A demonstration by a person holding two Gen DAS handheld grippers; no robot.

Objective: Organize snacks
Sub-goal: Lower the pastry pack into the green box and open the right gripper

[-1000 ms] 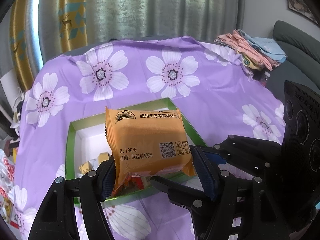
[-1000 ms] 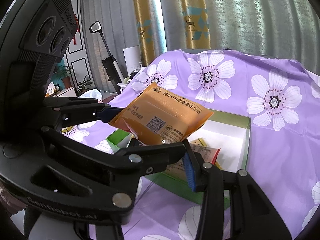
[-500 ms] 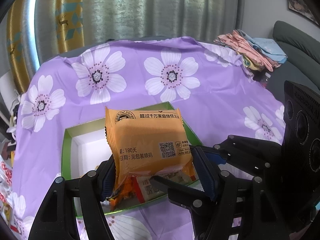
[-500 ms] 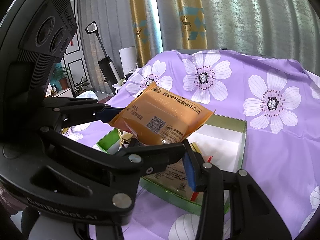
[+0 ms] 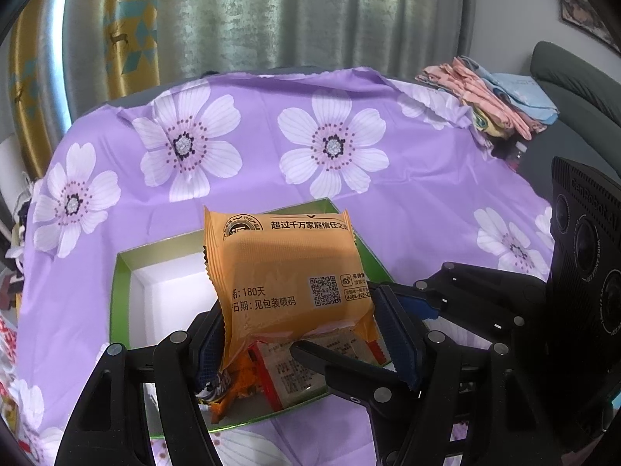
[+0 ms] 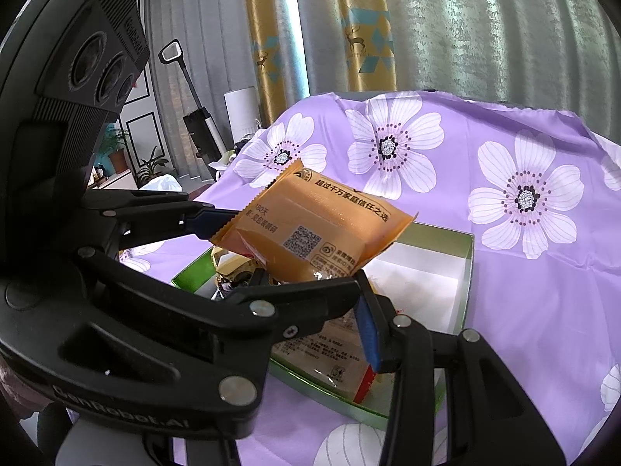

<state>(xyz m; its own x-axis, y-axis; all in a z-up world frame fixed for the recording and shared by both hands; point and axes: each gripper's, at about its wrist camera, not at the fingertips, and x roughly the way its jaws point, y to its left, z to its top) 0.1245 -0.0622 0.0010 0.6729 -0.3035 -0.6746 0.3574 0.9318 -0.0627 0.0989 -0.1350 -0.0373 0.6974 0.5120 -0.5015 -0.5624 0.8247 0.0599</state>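
Observation:
My left gripper [image 5: 299, 334] is shut on an orange snack packet [image 5: 287, 275] and holds it upright above the near end of a green box with a white inside [image 5: 120, 295]. Several packets lie in the box under it, one of them red and white [image 5: 295, 372]. The same orange packet [image 6: 314, 229] shows in the right wrist view, held by the left gripper [image 6: 217, 223] over the green box [image 6: 467, 272]. My right gripper [image 6: 361, 283] is open and empty, close under the packet, with one blue-padded finger [image 6: 366, 330] over the box.
A purple cloth with white flowers [image 5: 330, 143] covers the table. Folded pink and blue cloths [image 5: 489, 93] lie at its far right corner, beside a grey sofa [image 5: 574, 73]. Curtains hang behind. More packets lie at the left edge [image 5: 6, 334].
Both grippers have moved forward over the box with the orange packet. More of the box and the packets in it shows under the packet. The grip has not changed.

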